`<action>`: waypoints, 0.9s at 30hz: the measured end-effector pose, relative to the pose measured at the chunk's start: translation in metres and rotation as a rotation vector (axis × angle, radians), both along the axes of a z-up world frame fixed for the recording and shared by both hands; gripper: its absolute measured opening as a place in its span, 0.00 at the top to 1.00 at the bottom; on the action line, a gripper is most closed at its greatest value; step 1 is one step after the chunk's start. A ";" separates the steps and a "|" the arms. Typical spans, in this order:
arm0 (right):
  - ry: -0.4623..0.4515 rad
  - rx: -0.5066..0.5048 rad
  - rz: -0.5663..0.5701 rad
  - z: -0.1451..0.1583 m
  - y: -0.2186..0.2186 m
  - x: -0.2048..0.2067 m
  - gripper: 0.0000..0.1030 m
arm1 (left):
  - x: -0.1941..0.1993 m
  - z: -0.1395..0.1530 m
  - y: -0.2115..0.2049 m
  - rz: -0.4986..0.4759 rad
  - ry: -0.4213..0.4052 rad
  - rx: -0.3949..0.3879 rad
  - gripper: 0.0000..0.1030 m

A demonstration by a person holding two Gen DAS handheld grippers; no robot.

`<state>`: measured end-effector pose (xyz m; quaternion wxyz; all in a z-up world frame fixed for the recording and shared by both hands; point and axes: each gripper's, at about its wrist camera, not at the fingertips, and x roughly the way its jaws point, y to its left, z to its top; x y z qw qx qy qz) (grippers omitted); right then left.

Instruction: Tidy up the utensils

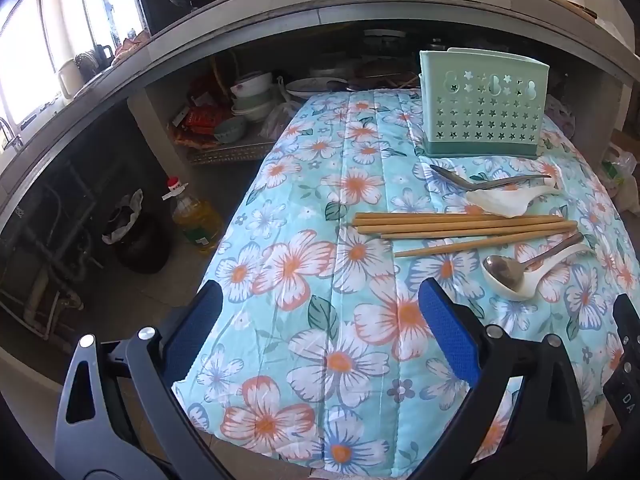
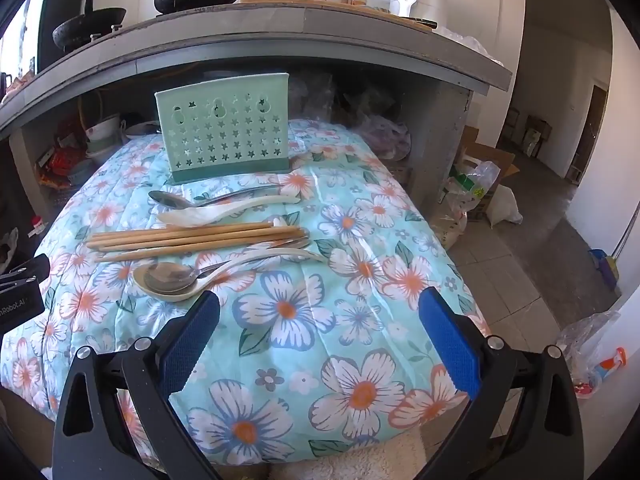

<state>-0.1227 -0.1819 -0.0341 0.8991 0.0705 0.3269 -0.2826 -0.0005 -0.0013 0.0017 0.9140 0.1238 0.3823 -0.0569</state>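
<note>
A mint-green perforated utensil holder (image 1: 483, 106) (image 2: 224, 138) stands at the far end of the flowered cloth. In front of it lie a metal spoon (image 1: 492, 182) (image 2: 172, 200) and a white ceramic spoon (image 1: 504, 202) (image 2: 224, 213), then several wooden chopsticks (image 1: 464, 227) (image 2: 192, 237), then a metal spoon resting in a white ceramic spoon (image 1: 508, 274) (image 2: 168, 280). My left gripper (image 1: 320, 300) is open and empty, near the cloth's left front. My right gripper (image 2: 320, 312) is open and empty, just in front of the nearest spoons.
The flowered cloth (image 1: 312, 264) (image 2: 344, 264) covers a small table. Behind it is a concrete counter (image 2: 280, 36) with pots on top and bowls on the shelf under it. An oil bottle (image 1: 196, 220) stands on the floor at left; plastic bags (image 2: 476, 196) at right.
</note>
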 end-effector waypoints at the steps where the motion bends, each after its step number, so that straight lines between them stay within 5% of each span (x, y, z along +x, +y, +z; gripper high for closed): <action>1: 0.000 0.000 0.000 0.000 0.000 0.000 0.06 | 0.000 0.000 -0.001 -0.001 0.002 -0.001 0.08; 27: -0.014 -0.003 0.001 0.005 0.001 -0.001 0.06 | 0.003 0.006 0.003 0.004 -0.013 -0.014 0.08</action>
